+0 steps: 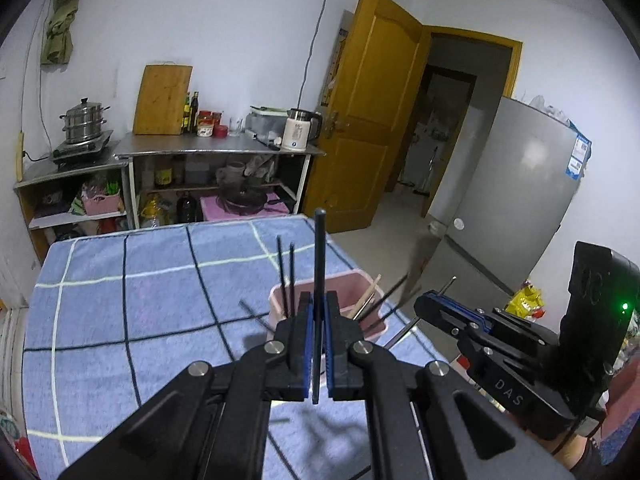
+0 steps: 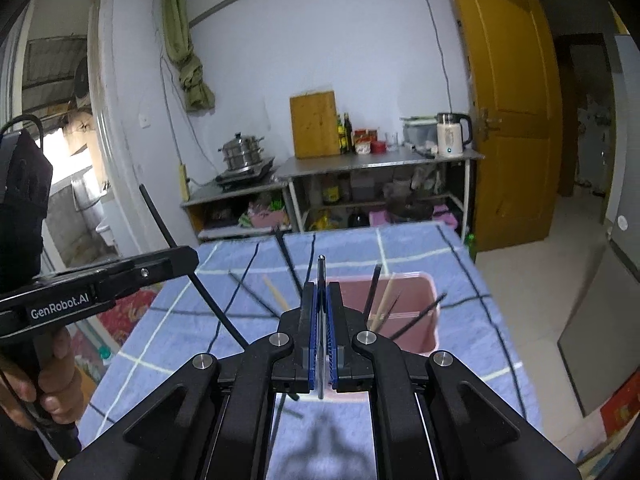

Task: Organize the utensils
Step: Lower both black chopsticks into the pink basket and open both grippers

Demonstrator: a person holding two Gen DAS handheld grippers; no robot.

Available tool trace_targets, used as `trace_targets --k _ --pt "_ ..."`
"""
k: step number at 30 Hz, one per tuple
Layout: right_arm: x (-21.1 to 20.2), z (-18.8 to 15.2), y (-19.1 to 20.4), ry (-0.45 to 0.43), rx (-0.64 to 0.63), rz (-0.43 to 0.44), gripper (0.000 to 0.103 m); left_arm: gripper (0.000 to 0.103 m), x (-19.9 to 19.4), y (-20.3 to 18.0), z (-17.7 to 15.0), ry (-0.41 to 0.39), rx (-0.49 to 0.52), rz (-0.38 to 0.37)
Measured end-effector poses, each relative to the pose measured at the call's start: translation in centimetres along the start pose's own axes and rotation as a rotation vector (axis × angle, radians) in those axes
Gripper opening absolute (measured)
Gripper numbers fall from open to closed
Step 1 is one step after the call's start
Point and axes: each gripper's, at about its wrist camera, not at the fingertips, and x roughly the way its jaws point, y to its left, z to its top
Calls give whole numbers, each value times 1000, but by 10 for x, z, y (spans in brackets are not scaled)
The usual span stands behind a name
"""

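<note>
Left wrist view: the left hand-held gripper clamps a black chopstick upright above the pink container on the blue checked tabletop. Right wrist view: the right hand-held gripper pinches a metal chopstick beside that container, which holds further chopsticks.

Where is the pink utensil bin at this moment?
The pink bin stands on the blue checked cloth near the table's right edge, just ahead-right of the right hand-held gripper, holding several chopsticks; in the left wrist view it sits directly behind the left hand-held gripper.
</note>
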Motion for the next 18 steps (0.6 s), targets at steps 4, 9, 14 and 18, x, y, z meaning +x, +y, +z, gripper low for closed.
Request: trace_targets --k 4,9,14,18 --pt "2 15 -5 -31 3 -12 4 5 6 -5 18 -22 9 -3" --pt "10 25 -10 -45 10 -20 4 5 21 -3 34 -33 14 4" --pt "25 21 -13 -32 13 -27 4 5 37 2 37 -29 8 6" --pt "38 13 -15 -10 13 -33 4 5 49 5 29 -14 2 3"
